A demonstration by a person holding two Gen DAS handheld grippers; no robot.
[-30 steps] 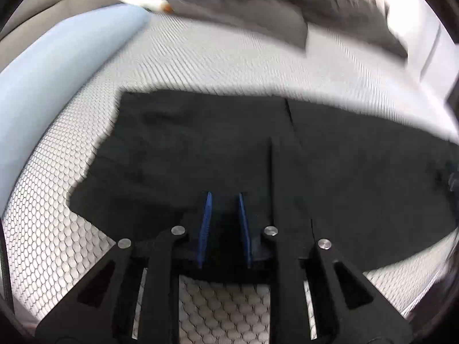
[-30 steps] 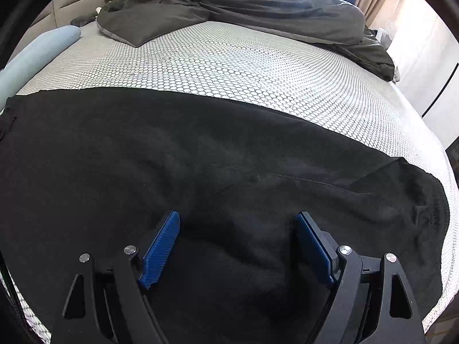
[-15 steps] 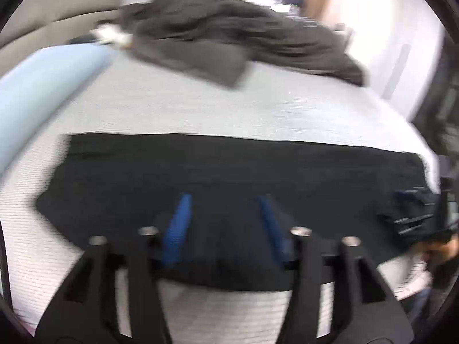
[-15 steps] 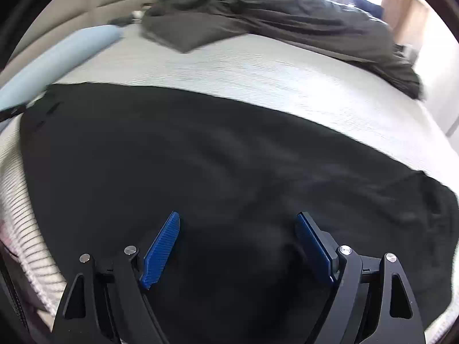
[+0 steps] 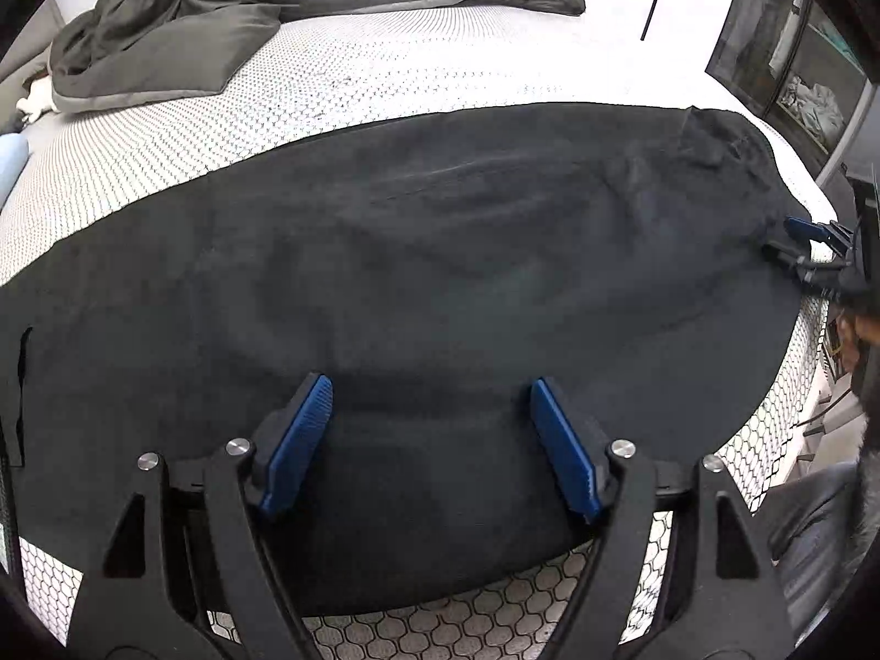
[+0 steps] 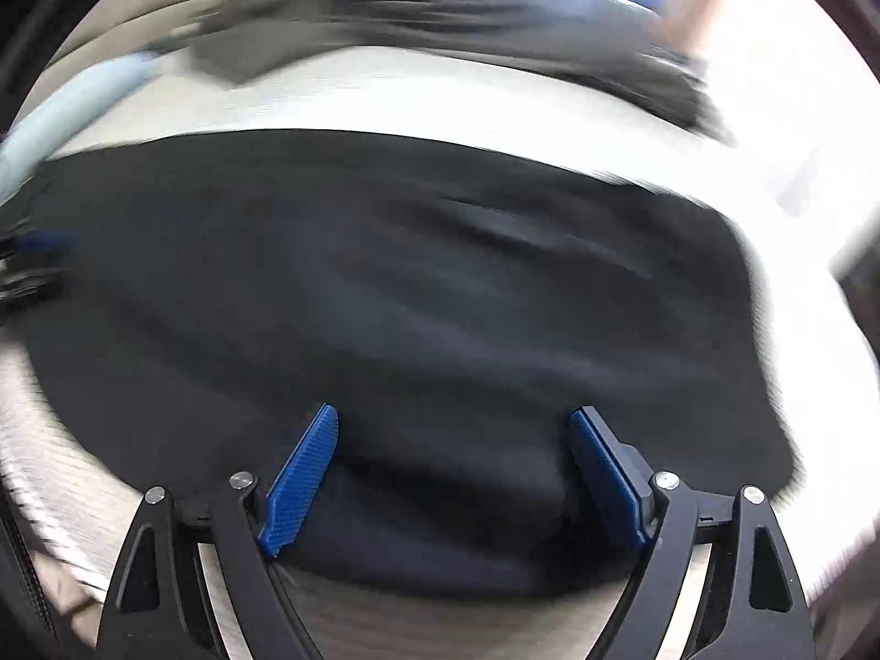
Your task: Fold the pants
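Black pants [image 5: 440, 253] lie flat across the honeycomb-patterned mattress, folded lengthwise, waistband at the right end. They also fill the blurred right wrist view [image 6: 418, 297]. My left gripper [image 5: 432, 440] is open and empty, its blue pads over the pants' near edge. My right gripper [image 6: 454, 473] is open and empty above the near edge; it also shows in the left wrist view [image 5: 814, 253] at the pants' right end. The left gripper shows faintly at the far left of the right wrist view [image 6: 33, 264].
A rumpled dark grey duvet [image 5: 286, 11] lies at the back of the bed. A light blue pillow [image 5: 11, 165] sits at the far left. The mattress edge [image 5: 792, 418] falls off at the right, with a dark cabinet [image 5: 792, 55] beyond.
My left gripper opened wide and swung right along the pants, now facing the waistband end. My right gripper stayed open and moved; its view is now motion-blurred.
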